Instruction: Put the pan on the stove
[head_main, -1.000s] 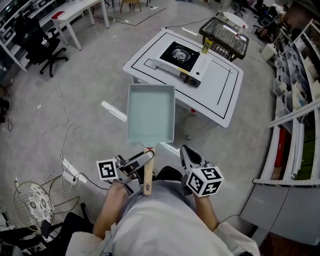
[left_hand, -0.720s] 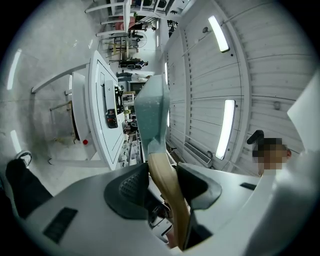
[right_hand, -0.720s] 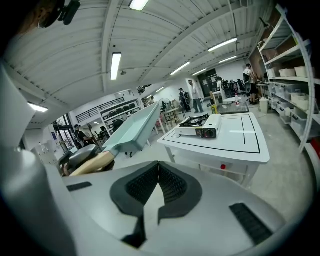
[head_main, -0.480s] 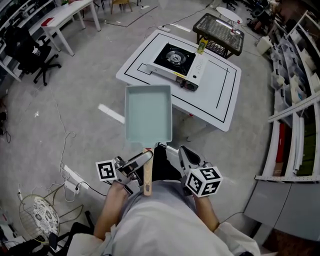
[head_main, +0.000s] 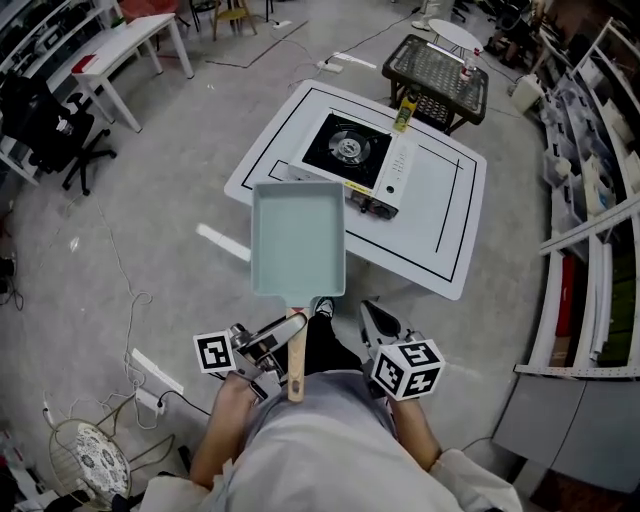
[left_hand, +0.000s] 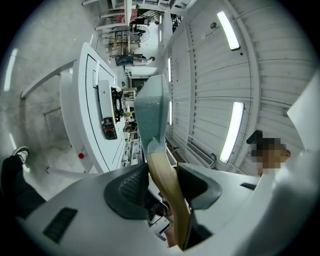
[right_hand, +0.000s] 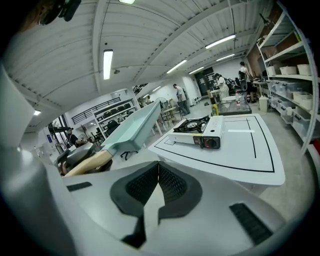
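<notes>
My left gripper (head_main: 284, 328) clamps the pan (head_main: 298, 238) by its wooden handle (head_main: 295, 362); pan empty, mid-frame. Right gripper (head_main: 372, 320) closed on nothing.

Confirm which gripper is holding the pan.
The left gripper: its jaws clamp the wooden handle of the teal pan. The right gripper is shut with nothing between its jaws.

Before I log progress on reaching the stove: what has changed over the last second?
The person has carried the pan toward the table. In the head view the table and stove have slid nearer, and the stove now shows right beyond the pan's far rim. Unchanged: left claw clamped on the pan's handle, right claw shut and empty. Nothing was taken or released.
</notes>
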